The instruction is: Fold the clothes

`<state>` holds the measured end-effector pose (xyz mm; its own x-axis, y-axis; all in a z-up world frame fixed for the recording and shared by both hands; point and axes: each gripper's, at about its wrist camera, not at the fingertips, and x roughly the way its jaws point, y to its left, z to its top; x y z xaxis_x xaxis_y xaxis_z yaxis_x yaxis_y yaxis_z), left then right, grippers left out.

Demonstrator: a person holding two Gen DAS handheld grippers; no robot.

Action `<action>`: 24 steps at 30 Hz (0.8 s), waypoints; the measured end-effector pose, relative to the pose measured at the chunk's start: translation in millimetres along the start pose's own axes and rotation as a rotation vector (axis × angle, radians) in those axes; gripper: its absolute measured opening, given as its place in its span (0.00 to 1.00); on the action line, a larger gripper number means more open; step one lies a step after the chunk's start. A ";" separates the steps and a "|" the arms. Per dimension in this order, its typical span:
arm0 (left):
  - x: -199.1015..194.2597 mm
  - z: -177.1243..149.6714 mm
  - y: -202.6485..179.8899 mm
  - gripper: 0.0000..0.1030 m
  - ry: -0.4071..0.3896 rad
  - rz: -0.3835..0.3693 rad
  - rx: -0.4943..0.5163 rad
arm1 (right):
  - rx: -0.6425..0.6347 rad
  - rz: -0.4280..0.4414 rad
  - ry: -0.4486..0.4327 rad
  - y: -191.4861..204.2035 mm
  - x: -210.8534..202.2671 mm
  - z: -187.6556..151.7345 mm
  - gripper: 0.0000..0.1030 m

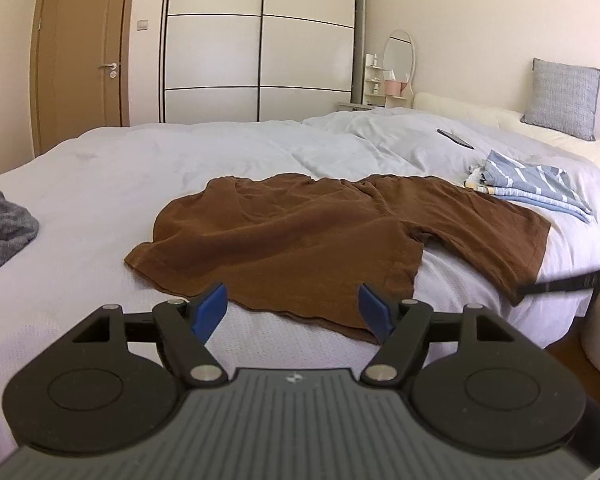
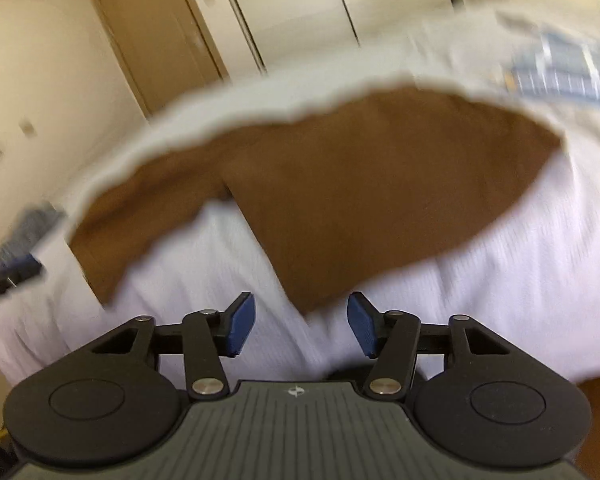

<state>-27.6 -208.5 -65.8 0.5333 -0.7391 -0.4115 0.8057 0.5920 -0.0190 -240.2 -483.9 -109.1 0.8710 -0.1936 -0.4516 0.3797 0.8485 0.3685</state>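
A wide white bed (image 1: pixel 148 168) fills the room. Brown shorts (image 1: pixel 284 232) lie spread flat near its foot edge, one leg hem hanging just over. Beyond the shorts to the right rests a folded blue striped garment (image 1: pixel 536 188); far to their left sits a grey knit heap (image 1: pixel 4 224). The left gripper (image 1: pixel 292 312) hovers before the shorts' hem, jaws apart, empty. The right gripper (image 2: pixel 302 324), blurred, is likewise spread wide, holding nothing.

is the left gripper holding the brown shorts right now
No, the left gripper stands open with nothing between its blue pads, just short of the near hem of the brown shorts spread flat on the bed.
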 end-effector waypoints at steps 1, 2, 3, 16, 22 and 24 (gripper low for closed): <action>-0.8 0.8 -1.0 0.67 -0.003 0.001 0.006 | 0.009 0.031 -0.034 0.6 -2.6 2.1 0.53; -0.8 1.6 -1.5 0.67 -0.003 0.002 0.007 | 0.017 0.055 -0.056 0.7 -3.7 3.7 0.53; 0.6 1.7 -1.8 0.67 0.000 0.001 0.007 | 0.023 0.058 -0.047 -0.4 -0.6 3.9 0.53; 12.3 -2.1 -9.8 0.67 0.045 -0.014 0.025 | 0.008 0.048 0.043 -12.4 30.5 -7.9 0.04; 17.8 -4.9 -11.8 0.67 0.067 -0.016 0.028 | 0.188 0.223 0.088 -28.0 23.6 2.6 0.04; 19.4 -5.5 -13.5 0.67 0.071 -0.019 0.033 | 0.231 0.204 0.077 -36.6 17.4 0.0 0.05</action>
<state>-29.5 -229.1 -78.5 0.4995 -0.7245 -0.4750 0.8241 0.5664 0.0026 -238.9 -518.3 -130.5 0.9133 0.0143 -0.4069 0.2685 0.7303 0.6282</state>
